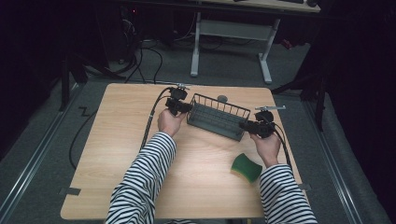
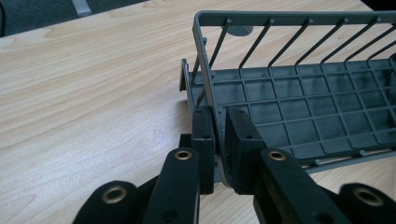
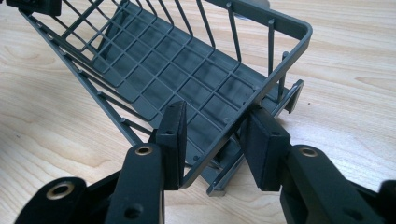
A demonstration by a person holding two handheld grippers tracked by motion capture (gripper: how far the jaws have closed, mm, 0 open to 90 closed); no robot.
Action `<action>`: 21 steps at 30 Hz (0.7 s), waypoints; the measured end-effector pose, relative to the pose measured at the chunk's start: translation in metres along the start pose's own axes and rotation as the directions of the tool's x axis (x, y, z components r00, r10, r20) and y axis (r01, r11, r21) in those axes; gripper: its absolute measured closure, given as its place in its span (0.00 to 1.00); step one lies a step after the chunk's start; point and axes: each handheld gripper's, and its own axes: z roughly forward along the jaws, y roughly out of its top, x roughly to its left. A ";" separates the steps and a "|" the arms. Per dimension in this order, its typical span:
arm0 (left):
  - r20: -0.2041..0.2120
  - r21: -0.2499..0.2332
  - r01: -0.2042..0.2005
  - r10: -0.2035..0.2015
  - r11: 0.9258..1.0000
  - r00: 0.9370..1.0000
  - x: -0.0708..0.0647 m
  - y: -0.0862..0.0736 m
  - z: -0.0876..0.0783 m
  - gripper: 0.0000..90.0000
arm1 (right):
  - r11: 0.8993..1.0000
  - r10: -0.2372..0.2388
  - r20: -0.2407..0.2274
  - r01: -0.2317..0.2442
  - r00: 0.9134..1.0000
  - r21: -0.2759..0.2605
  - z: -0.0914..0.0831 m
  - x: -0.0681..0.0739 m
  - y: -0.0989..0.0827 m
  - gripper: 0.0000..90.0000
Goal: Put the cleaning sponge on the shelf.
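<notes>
A dark grey wire basket lies across the middle of the wooden table, tilted a little, with nothing in it. My left gripper is at its left end. In the left gripper view the gripper is shut on the basket's end rim, with the thin rim pinched between the pads. My right gripper is at the basket's right end. In the right gripper view the gripper straddles the end rim, which runs slantwise between the pads and touches both.
A green sponge lies near the table's front right, beside the right forearm. A small grey round disc sits just behind the basket. Cables trail off the table's left side to the floor. A white desk frame stands beyond the table.
</notes>
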 end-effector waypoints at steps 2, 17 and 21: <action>-0.012 0.008 -0.012 0.012 1.000 1.000 -0.001 -0.001 -0.002 0.92 | 1.000 -0.001 -0.004 0.001 1.000 0.013 0.000 0.002 0.001 0.69; -0.005 0.048 0.006 -0.006 0.999 1.000 0.007 -0.029 -0.035 0.91 | 0.994 -0.037 -0.091 0.046 0.995 0.099 -0.005 0.030 -0.006 0.67; -0.003 0.047 0.020 -0.020 0.999 1.000 0.009 -0.037 -0.043 0.91 | 0.992 -0.043 -0.103 0.054 0.994 0.111 -0.005 0.037 -0.008 0.67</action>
